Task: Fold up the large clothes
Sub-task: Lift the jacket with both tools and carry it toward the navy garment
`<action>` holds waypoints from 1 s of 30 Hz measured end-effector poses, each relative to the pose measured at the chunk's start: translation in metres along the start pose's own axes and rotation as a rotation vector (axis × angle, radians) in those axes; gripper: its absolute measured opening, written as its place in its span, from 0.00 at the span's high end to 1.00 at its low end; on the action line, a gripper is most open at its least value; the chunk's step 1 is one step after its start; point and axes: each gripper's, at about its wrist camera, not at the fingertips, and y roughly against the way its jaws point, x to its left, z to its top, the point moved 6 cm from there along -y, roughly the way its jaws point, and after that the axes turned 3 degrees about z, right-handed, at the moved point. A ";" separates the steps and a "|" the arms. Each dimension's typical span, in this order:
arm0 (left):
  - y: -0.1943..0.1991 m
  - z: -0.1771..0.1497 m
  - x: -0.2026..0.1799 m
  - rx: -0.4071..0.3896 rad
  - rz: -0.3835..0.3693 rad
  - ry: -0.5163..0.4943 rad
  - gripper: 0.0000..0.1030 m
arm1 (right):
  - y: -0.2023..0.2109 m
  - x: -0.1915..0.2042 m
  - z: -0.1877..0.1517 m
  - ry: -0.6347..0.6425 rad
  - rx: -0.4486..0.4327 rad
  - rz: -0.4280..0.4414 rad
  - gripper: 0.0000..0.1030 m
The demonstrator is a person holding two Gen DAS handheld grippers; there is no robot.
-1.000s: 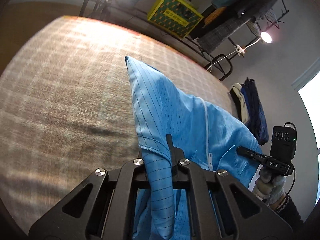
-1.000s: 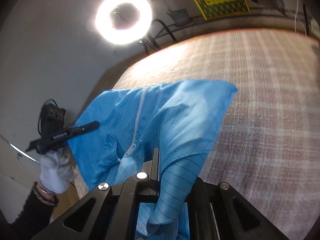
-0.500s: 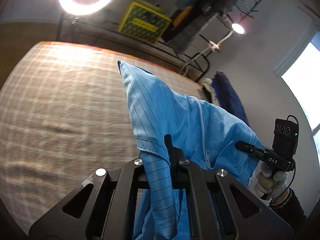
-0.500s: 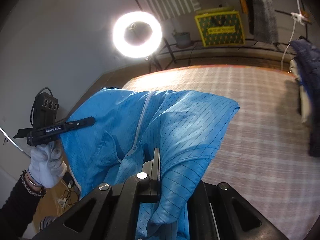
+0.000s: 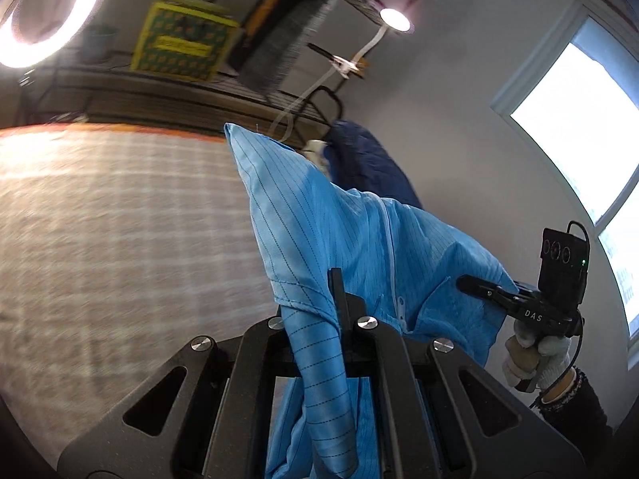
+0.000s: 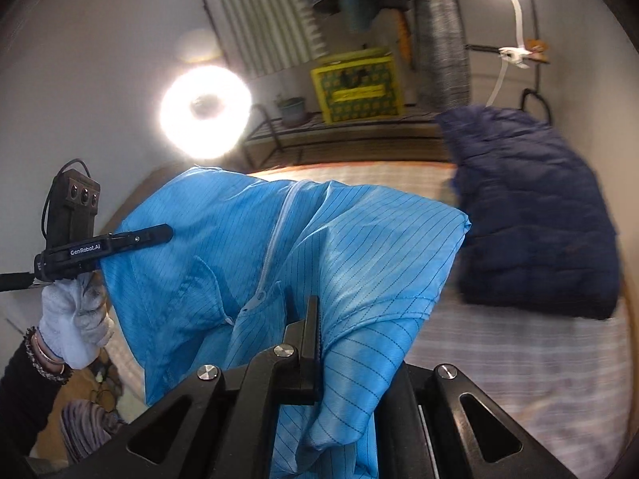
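Observation:
A large light-blue pinstriped garment (image 5: pixel 327 223) with a white front zipper hangs stretched between my two grippers, lifted above the plaid-covered surface (image 5: pixel 100 231). In the left wrist view my left gripper (image 5: pixel 334 279) is shut on a bunched fold of its fabric, which drapes over the jaws. My right gripper (image 5: pixel 465 282), in a gloved hand, pinches the garment's other side. The right wrist view shows the same garment (image 6: pixel 359 247) with my right gripper (image 6: pixel 313 307) shut on its cloth. My left gripper (image 6: pixel 165 232) clamps the far edge there.
A dark navy quilted jacket (image 6: pixel 531 215) lies on the far right part of the plaid surface (image 6: pixel 519 359). Behind it stand a ring light (image 6: pixel 205 113), a yellow crate (image 6: pixel 359 88) on a rack, hanging clothes and a clip lamp (image 5: pixel 394 20). A window (image 5: pixel 579 119) is at the right.
Both grippers have risen and carried the blue garment up off the plaid surface. The views have tilted up, and the navy jacket and the back wall now show more.

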 end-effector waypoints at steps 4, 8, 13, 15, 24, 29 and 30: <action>-0.041 0.026 -0.045 0.010 -0.044 -0.045 0.98 | 0.031 -0.048 0.015 -0.011 -0.031 -0.063 0.98; -0.090 0.058 -0.091 0.003 -0.087 -0.091 0.98 | 0.058 -0.103 0.041 -0.028 -0.076 -0.137 0.98; -0.151 0.098 -0.125 -0.018 -0.126 -0.111 0.98 | 0.078 -0.164 0.077 -0.025 -0.139 -0.217 0.98; -0.175 0.116 -0.133 -0.030 -0.129 -0.118 0.98 | 0.078 -0.186 0.097 -0.016 -0.161 -0.245 0.98; -0.258 0.187 -0.143 -0.125 -0.145 -0.093 0.98 | 0.064 -0.262 0.192 0.058 -0.275 -0.377 0.98; -0.323 0.191 -0.100 -0.082 -0.035 -0.048 0.98 | 0.007 -0.304 0.202 0.057 -0.228 -0.322 0.98; -0.332 0.188 -0.091 -0.074 -0.011 -0.037 0.98 | -0.005 -0.312 0.199 0.064 -0.207 -0.331 0.97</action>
